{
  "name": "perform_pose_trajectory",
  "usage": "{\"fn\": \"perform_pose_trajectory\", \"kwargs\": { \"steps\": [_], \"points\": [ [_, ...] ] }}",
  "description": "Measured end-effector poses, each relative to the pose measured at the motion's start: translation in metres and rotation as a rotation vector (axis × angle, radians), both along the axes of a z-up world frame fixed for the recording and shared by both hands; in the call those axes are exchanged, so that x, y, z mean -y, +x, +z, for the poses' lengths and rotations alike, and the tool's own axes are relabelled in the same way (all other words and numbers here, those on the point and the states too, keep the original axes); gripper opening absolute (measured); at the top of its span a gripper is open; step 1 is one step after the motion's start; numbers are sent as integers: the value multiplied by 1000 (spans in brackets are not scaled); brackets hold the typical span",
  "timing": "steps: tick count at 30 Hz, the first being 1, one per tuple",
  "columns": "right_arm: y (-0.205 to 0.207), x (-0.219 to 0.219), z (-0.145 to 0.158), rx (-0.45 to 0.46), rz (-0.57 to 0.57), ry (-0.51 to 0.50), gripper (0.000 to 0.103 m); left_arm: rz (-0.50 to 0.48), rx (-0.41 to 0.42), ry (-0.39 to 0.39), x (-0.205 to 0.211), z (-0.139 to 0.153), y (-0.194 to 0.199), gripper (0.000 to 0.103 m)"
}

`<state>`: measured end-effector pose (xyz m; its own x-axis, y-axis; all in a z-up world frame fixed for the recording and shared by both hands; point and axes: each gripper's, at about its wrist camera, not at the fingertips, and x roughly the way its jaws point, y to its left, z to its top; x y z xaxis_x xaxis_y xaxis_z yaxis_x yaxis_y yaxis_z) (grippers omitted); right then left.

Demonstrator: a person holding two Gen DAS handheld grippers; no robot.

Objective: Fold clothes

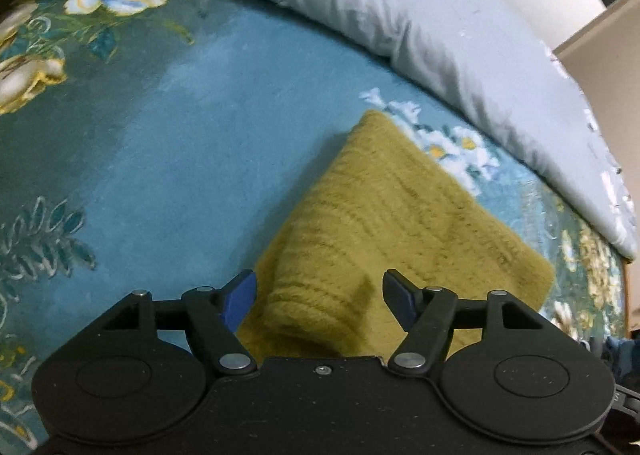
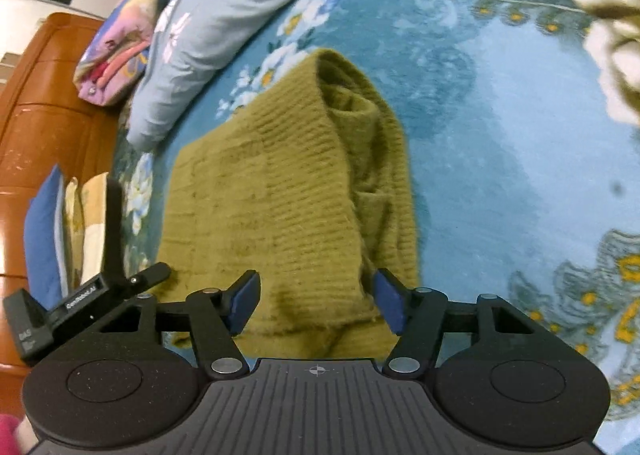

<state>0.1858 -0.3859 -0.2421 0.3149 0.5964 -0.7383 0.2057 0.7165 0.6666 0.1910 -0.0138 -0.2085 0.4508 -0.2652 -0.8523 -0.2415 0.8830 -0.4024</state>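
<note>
Two tools (image 1: 319,297) (image 2: 316,301) spread wide, folded olive sweater (image 2: 288,191) on blue floral bedspread (image 1: 180,135)

1. Left gripper (image 1: 320,297): matte black body with two round housings, one at each side.
2. Its fingers (image 1: 240,301) are black linkage arms with blue pads, pinned by silver rivets; one small screw sits at the centre of the body.
3. Right gripper (image 2: 316,301): same black build and blue pads, with a ribbed grey top plate bearing a crosshair mark.
</note>
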Motion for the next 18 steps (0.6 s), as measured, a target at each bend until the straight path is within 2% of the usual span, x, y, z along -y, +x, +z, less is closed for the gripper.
{"fn": "perform_pose_trajectory", "kwargs": {
  "steps": [2, 4, 6, 7, 8, 10, 13, 15, 18],
  "points": [
    [-2, -2, 2, 16, -15, 21, 37, -25, 15, -8, 2, 2, 1, 61],
    [-1, -4, 4, 14, -21, 20, 32, -42, 14, -3, 4, 2, 2, 55],
    [0, -9, 4, 6, -15, -5, 28, -42, 0, -7, 3, 0, 4, 54],
    [1, -11, 5, 1, -11, -17, 25, -43, -6, -11, 2, 0, 5, 48],
    [1, -13, 5, -5, -7, -28, 20, -46, -13, -8, 1, -1, 6, 37],
    [3, -15, 8, -11, 1, -40, 11, -58, -30, 12, -1, -3, 7, 27],
    [3, -13, 19, 2, 6, -8, 7, -49, -2, -30, -6, 9, 3, 20],
    [2, -6, 31, 21, -5, 55, 6, -32, 30, -87, -9, 26, -1, 19],
    [0, 4, 56, 63, -1, 83, 6, -38, 99, -134, -14, 54, -12, 19]
  ]
}}
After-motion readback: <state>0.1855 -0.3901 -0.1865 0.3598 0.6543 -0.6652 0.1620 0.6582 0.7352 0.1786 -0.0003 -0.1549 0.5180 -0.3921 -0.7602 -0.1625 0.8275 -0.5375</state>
